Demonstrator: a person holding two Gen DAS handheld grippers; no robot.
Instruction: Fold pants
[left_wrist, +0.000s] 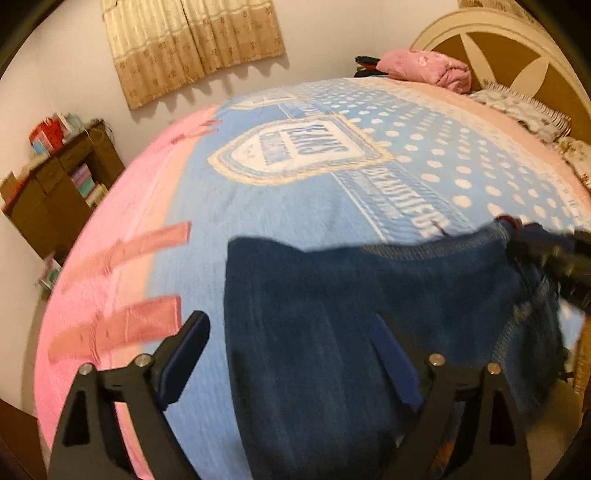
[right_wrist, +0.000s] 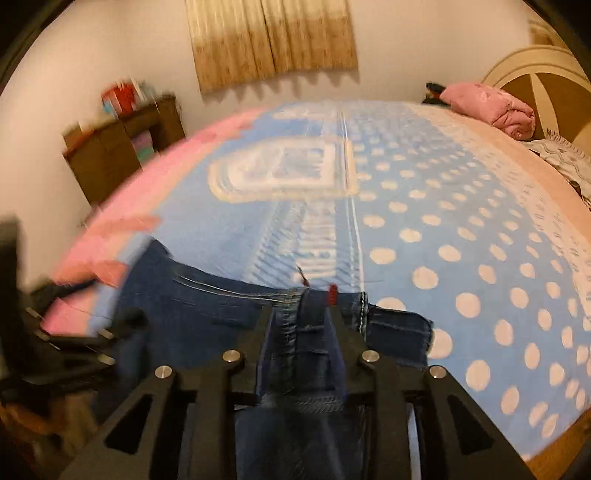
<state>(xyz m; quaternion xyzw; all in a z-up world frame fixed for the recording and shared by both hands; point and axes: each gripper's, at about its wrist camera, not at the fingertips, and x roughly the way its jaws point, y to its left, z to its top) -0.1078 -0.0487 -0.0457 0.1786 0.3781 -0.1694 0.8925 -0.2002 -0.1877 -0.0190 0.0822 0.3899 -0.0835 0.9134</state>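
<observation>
Dark blue jeans (left_wrist: 332, 314) lie on the near edge of the bed and hang over its front. My left gripper (left_wrist: 291, 325) is open, its left finger over the blanket and its right finger (left_wrist: 395, 365) over the denim, holding nothing. My right gripper (right_wrist: 301, 314) is shut on the jeans' waistband (right_wrist: 295, 332), the fabric bunched between its fingers. In the left wrist view the right gripper (left_wrist: 554, 258) shows at the jeans' right corner. In the right wrist view the left gripper (right_wrist: 70, 332) shows blurred at the far left.
The bed (left_wrist: 369, 177) carries a blue, pink and white dotted blanket. A pink folded quilt (left_wrist: 424, 68) and a patterned pillow (left_wrist: 524, 110) lie by the headboard (left_wrist: 517, 48). A brown shelf unit (left_wrist: 62, 184) stands at the left wall under a curtain (left_wrist: 192, 44).
</observation>
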